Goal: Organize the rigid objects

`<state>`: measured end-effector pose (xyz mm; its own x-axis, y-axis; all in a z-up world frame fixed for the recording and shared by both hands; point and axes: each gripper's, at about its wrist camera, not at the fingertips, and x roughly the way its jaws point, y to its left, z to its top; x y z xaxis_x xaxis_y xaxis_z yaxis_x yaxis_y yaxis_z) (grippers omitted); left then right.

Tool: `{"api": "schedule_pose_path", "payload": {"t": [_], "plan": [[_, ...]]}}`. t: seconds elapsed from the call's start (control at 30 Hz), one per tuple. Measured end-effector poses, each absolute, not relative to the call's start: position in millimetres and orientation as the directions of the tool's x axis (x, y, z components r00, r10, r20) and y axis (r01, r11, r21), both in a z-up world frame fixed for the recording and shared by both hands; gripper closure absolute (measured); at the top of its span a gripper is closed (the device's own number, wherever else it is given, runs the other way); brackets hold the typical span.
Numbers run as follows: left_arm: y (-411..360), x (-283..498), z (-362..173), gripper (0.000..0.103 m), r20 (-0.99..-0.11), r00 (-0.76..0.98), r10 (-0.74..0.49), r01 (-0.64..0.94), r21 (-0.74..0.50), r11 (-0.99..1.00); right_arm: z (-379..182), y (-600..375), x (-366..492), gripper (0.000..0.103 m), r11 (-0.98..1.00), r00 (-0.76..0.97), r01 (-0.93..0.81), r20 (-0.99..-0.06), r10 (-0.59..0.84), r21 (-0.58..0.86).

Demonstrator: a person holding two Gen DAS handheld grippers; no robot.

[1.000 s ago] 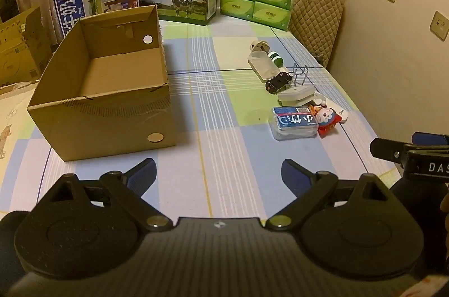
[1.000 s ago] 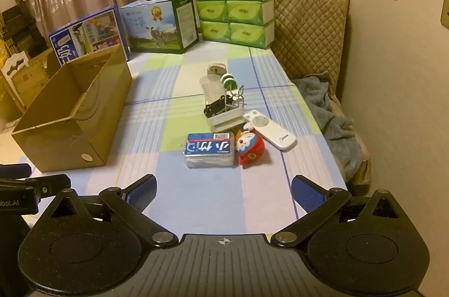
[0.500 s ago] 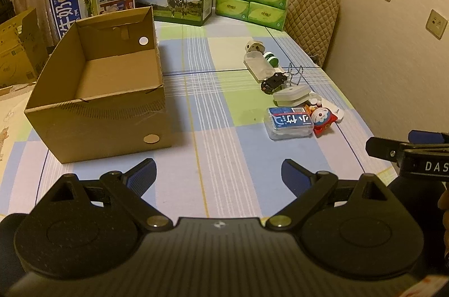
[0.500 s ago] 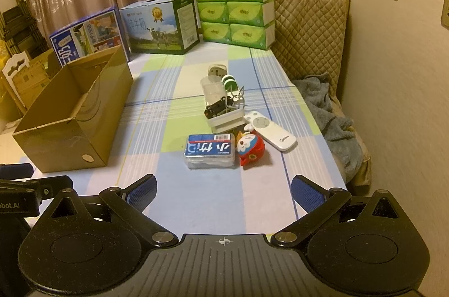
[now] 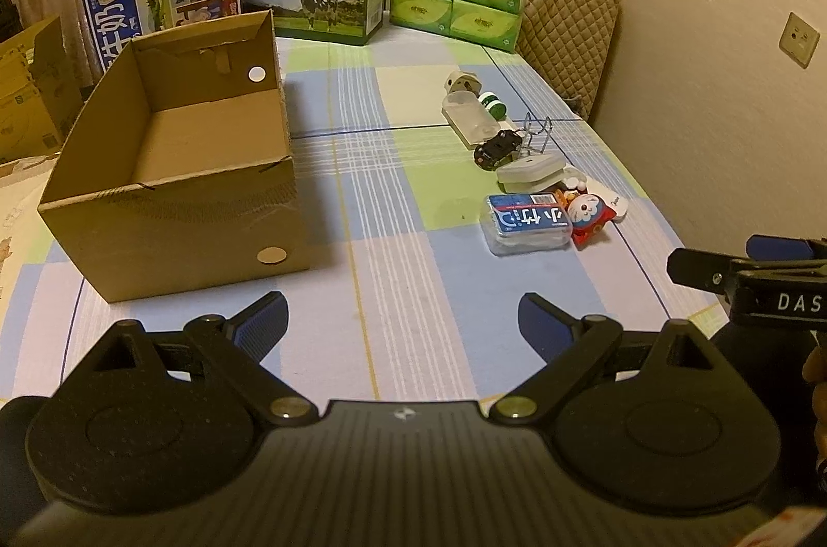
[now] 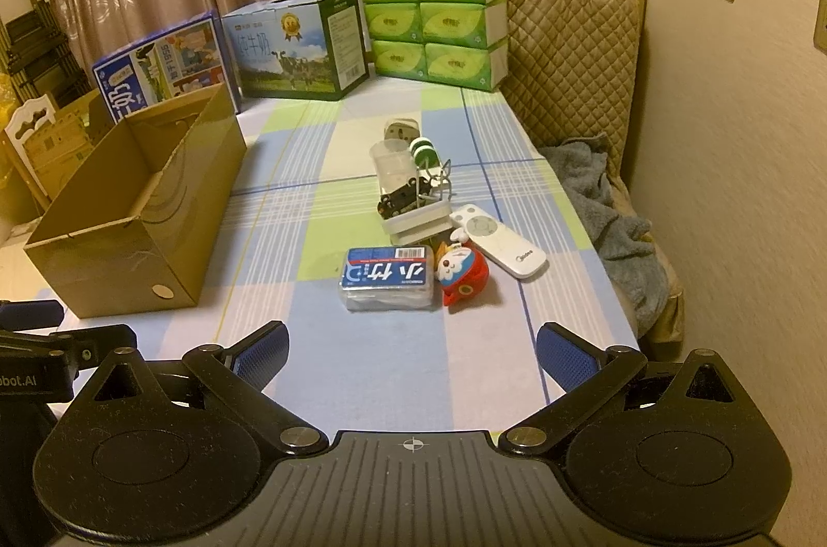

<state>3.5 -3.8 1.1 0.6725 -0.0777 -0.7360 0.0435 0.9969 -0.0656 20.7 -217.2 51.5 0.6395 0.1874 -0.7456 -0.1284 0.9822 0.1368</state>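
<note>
Left gripper (image 5: 402, 319) spread wide, holding nothing, over near table edge. Right gripper (image 6: 412, 350) same: spread wide, nothing held. Cardboard box (image 5: 175, 164) open on table's left side. Clutter on right side, well apart from box: blue packet (image 6: 387, 278) touching red toy (image 6: 463, 275), white remote (image 6: 499, 241) just beside.
</note>
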Motion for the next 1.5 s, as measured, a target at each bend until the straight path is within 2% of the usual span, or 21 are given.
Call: {"api": "schedule_pose_path", "payload": {"t": [0.53,0.8,0.93,1.03,1.4,1.5], "plan": [[0,23,-12,0.010,-0.748,0.640,-0.178,0.110,-0.140,0.984,40,-227,30,0.003,0.984,0.631,-0.118,-0.755,0.179,0.135],[-15,51,-28,0.010,-0.722,0.631,-0.285,0.304,-0.108,0.947,31,-236,47,0.003,0.986,0.633,-0.122,-0.756,0.163,0.111],[-28,74,-41,0.010,-0.734,0.610,-0.300,0.390,-0.051,0.919,24,-238,58,0.003,0.987,0.633,-0.120,-0.758,0.156,0.102],[-37,93,-51,0.018,-0.736,0.601,-0.312,0.450,-0.011,0.893,18,-241,66,0.003,0.988,0.632,-0.115,-0.760,0.153,0.103],[-66,154,-97,0.025,-0.782,0.524,-0.338,0.597,0.054,0.800,-20,-246,108,0.027,0.987,0.598,-0.093,-0.785,0.158,0.128],[-76,165,-106,0.025,-0.782,0.519,-0.346,0.638,0.085,0.765,-30,-247,117,0.031,0.985,0.588,-0.085,-0.790,0.171,0.149]]}}
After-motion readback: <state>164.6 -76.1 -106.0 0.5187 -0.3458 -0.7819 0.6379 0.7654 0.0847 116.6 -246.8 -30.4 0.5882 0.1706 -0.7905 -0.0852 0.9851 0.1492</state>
